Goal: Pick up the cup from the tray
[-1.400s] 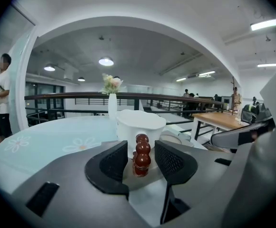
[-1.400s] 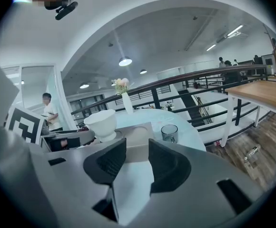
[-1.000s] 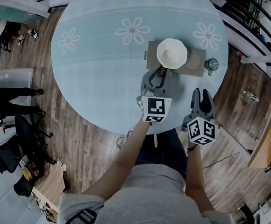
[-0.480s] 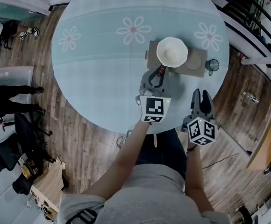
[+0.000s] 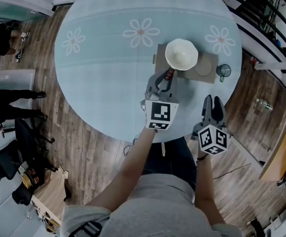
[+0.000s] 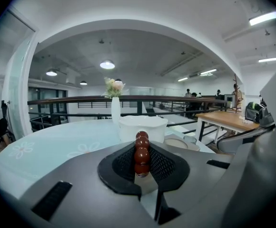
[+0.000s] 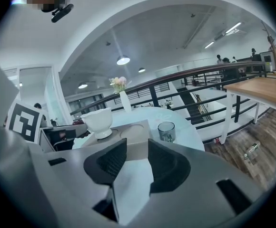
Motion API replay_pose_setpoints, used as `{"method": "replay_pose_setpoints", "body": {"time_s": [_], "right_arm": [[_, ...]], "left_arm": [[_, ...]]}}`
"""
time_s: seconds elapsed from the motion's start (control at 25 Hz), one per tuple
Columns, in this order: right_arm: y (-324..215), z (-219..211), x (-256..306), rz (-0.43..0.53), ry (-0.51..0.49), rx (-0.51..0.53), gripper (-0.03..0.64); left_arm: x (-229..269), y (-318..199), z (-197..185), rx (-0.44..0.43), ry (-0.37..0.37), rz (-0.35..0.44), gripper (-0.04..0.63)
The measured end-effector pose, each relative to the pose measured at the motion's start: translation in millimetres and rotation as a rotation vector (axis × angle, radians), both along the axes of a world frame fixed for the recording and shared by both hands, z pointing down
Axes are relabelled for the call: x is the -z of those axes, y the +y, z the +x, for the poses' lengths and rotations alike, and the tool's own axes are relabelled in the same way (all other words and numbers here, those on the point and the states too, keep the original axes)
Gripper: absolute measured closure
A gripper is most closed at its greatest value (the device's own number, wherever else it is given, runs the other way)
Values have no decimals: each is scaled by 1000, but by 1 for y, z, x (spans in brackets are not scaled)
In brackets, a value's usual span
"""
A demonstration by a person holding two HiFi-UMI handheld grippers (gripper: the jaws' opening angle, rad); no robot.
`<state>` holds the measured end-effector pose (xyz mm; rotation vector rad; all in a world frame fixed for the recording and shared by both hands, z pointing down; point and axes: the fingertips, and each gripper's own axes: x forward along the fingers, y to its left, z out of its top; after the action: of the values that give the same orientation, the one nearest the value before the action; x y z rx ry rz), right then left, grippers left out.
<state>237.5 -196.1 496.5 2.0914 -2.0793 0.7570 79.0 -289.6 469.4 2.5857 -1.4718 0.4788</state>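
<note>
none of the pickup is done yet: the white cup [image 5: 181, 55] sits on the tray [image 5: 160, 58], untouched. your left gripper [image 5: 165, 78] has just been closing and pinches a stick of red-brown beads [image 6: 141, 151] at the tray's near edge. your right gripper [image 5: 212, 100] hangs wide open and empty, so reaching, gripping, lifting remain.

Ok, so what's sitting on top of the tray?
A white cup stands on the left half of the tray; the right half shows a bare round recess. Whatever is under the cup is covered.
</note>
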Motion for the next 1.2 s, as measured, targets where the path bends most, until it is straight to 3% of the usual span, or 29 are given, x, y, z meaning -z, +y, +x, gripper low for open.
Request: {"method": "replay_pose_setpoints", "body": {"time_s": [0.36, 0.68, 1.0, 1.2], "right_arm": [[-6, -3, 6, 17, -1, 13, 485], [-20, -26, 22, 64, -14, 68, 499], [-26, -73, 22, 71, -28, 161, 514], [-26, -95, 18, 59, -28, 202, 515]], "left_arm": [[35, -3, -17, 5, 37, 46, 560], [61, 4, -75, 98, 32, 76, 560], [39, 22, -141, 215, 3, 31, 560], [7, 34, -155, 198, -30, -9, 560]]}}
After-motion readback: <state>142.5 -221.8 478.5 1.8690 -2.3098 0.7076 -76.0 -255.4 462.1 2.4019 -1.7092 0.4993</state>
